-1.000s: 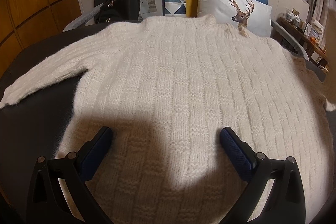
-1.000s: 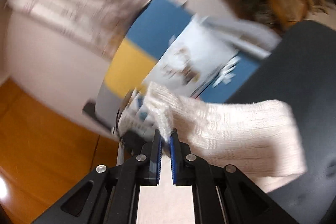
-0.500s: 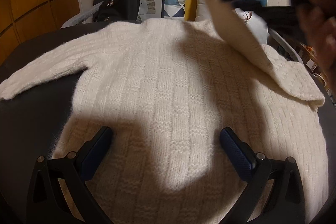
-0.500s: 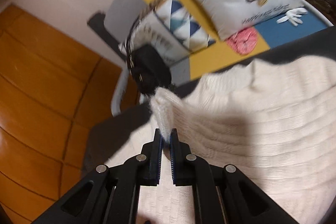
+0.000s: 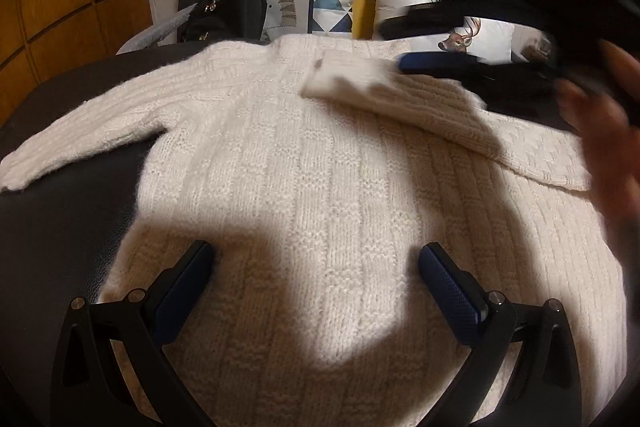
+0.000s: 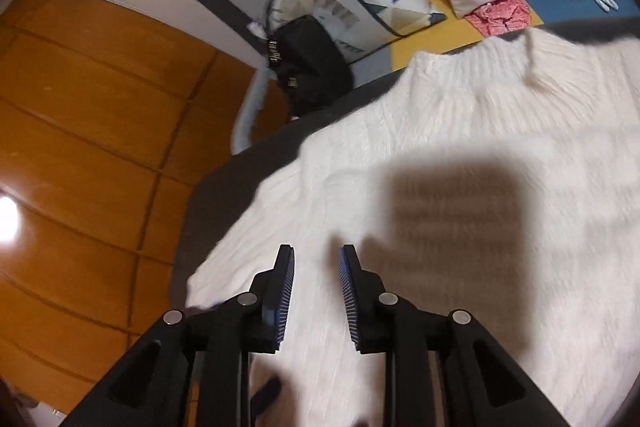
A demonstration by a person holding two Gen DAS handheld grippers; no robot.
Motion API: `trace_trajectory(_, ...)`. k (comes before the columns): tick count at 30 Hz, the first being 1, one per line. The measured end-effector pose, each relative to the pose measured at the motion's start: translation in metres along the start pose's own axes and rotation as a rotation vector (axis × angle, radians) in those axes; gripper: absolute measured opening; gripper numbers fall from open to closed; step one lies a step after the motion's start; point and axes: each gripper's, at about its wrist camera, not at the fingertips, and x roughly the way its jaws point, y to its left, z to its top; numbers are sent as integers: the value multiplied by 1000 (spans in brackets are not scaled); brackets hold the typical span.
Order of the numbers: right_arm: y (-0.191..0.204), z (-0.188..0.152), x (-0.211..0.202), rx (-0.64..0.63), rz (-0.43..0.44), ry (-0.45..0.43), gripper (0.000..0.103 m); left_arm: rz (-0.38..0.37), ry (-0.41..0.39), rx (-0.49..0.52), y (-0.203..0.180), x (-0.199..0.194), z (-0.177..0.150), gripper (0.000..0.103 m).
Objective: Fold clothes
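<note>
One sleeve (image 5: 400, 99) of the white sweater (image 5: 320, 195) lay folded across it, the other sleeve (image 5: 80, 143) still stretched toward the table's (image 5: 52, 235) left edge, the right gripper (image 6: 316, 267) had just been opening with nothing between its jaws, and the left gripper (image 5: 316, 267) hung wide open.

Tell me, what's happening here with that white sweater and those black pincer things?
A person is folding a cream knit sweater spread on a dark surface, with a handheld gripper in each hand. The right gripper has laid one sleeve across the sweater's chest; its jaws have just been opening, with nothing pinched between them. The left gripper hovers wide open over the hem. The other sleeve lies stretched out, unfolded.
</note>
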Motion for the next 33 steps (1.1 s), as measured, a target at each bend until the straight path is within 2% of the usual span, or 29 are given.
trace_trajectory(4,-30,-40,-67,-26,-115,-126,24,2,6,2,-1,0,1,103)
trace_trajectory(5,-41,-51,-82,-34,-172,-159,24,2,9,3,-1,-1,2,103)
trace_trajectory(7,-63,-69,-110,-55,-360,-214,24,-4,19,1,0,-3,4,103)
trace_trajectory(9,-86,-86,-136,-60,-472,-290,23,-41,38,-41,3,-7,11,103)
trace_trajectory(11,-110,-96,-155,-21,-517,-359,23,-136,37,-163,12,-13,26,103)
trace_trajectory(12,-123,-100,-162,16,-517,-389,23,-174,29,-235,19,-14,35,103)
trace_trajectory(13,-138,-102,-168,81,-462,-414,19,-187,18,-296,26,-13,45,103)
trace_trajectory(14,-154,-106,-175,152,-388,-448,18,-177,14,-340,30,-9,56,103)
trace_trajectory(15,-162,-109,-180,186,-356,-469,15,-155,17,-373,34,-2,68,103)
trace_trajectory(17,-167,-110,-183,202,-349,-478,10,-106,44,-395,38,16,89,103)
trace_trajectory(20,-169,-111,-181,199,-361,-480,5,-37,76,-369,36,42,111,103)
trace_trajectory(23,-176,-112,-181,219,-326,-490,3,16,90,-342,28,60,119,103)
trace_trajectory(29,-177,-109,-179,223,-319,-498,2,31,86,-280,18,84,119,103)
trace_trajectory(33,-176,-108,-178,223,-317,-502,2,48,55,-221,11,86,114,103)
